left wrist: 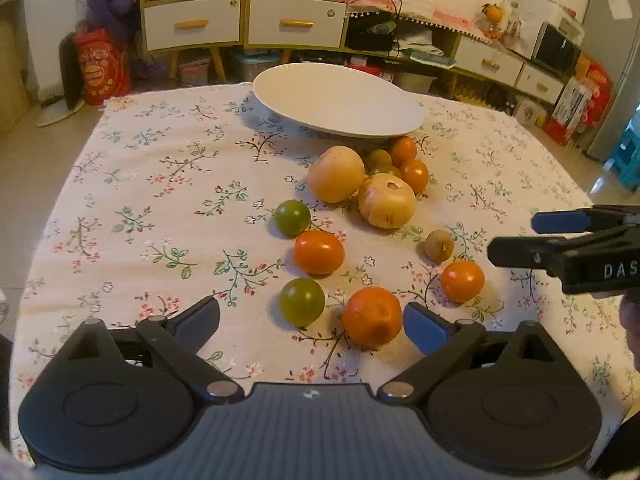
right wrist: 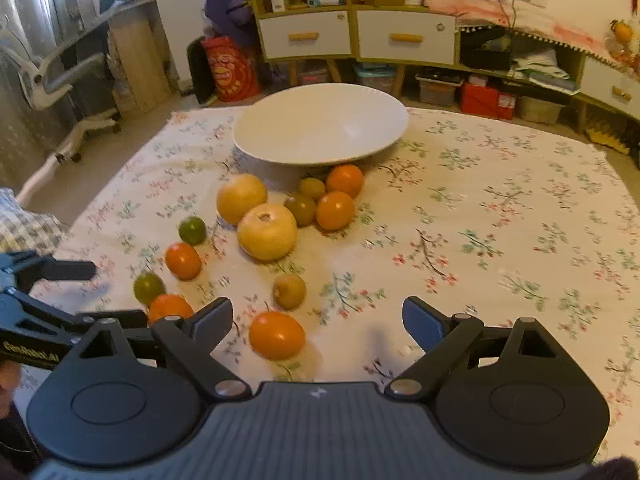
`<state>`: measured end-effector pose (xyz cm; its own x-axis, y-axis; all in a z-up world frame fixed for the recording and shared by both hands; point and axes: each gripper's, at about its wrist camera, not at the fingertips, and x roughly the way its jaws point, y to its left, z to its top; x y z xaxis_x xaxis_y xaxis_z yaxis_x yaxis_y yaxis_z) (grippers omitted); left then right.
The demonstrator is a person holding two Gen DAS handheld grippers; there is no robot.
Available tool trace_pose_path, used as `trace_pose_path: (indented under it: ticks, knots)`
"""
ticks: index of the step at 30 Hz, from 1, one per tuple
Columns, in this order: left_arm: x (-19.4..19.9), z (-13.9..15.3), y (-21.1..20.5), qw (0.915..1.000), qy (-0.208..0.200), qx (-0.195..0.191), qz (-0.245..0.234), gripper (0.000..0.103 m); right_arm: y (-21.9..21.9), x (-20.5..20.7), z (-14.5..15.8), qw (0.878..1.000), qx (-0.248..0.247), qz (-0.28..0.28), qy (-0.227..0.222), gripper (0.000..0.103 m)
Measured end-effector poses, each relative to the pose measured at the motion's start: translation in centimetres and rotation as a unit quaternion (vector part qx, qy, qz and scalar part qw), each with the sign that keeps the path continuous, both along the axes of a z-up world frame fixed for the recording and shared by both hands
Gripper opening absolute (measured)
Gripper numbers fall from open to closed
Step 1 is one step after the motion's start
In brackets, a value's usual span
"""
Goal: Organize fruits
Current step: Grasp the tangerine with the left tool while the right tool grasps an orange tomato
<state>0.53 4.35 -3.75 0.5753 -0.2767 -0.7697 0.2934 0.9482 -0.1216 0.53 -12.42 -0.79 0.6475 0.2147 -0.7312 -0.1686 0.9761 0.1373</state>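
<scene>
White bowl (left wrist: 340, 100) sits at the far side of the floral tablecloth (left wrist: 160, 200), nothing in it. Fruit lies loose in front of it: two big yellow apples (left wrist: 386, 200) touching, small oranges and greenish fruits packed between them and the bowl (partly under its rim). Nearer: green citrus (left wrist: 302, 301), rough orange (left wrist: 372, 316), smooth orange (right wrist: 277, 335), brownish fruit (right wrist: 289, 290). Left gripper (left wrist: 312, 320) jaws spread wide, green citrus and rough orange between the fingers, pads not pressing either. Right gripper (right wrist: 318, 320) also spread, smooth orange between its fingers, nearer the left one, untouched.
</scene>
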Motion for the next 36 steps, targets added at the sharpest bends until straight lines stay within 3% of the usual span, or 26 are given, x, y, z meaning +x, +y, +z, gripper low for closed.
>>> trace_pose_path:
  ticks: [8, 16, 29, 34, 36]
  knots:
    - [-0.3, 0.2, -0.2, 0.9987, 0.001, -0.034, -0.037, 0.06, 1.1, 1.7, -0.4, 1.0, 0.017, 0.019, 0.008, 0.084]
    - [-0.6, 0.1, -1.2, 0.9951, 0.0, -0.051, -0.085, 0.04, 1.8, 1.8, -1.5, 0.998, 0.012, 0.03, 0.055, 0.069]
    - [-0.1, -0.9, -2.5, 0.9956, 0.011, -0.022, -0.091, 0.03, 2.4, 1.6, -2.6, 0.995, 0.0, 0.037, 0.095, 0.047]
    - [0.4, -1.6, -2.8, 0.9962, 0.017, -0.018, -0.083, 0.021, 2.4, 1.7, -2.8, 0.994, -0.004, 0.033, 0.101, 0.035]
    - [0.5, -1.8, -2.9, 0.9962, 0.016, -0.015, -0.085, 0.017, 2.4, 1.6, -2.8, 0.994, -0.006, 0.031, 0.102, 0.035]
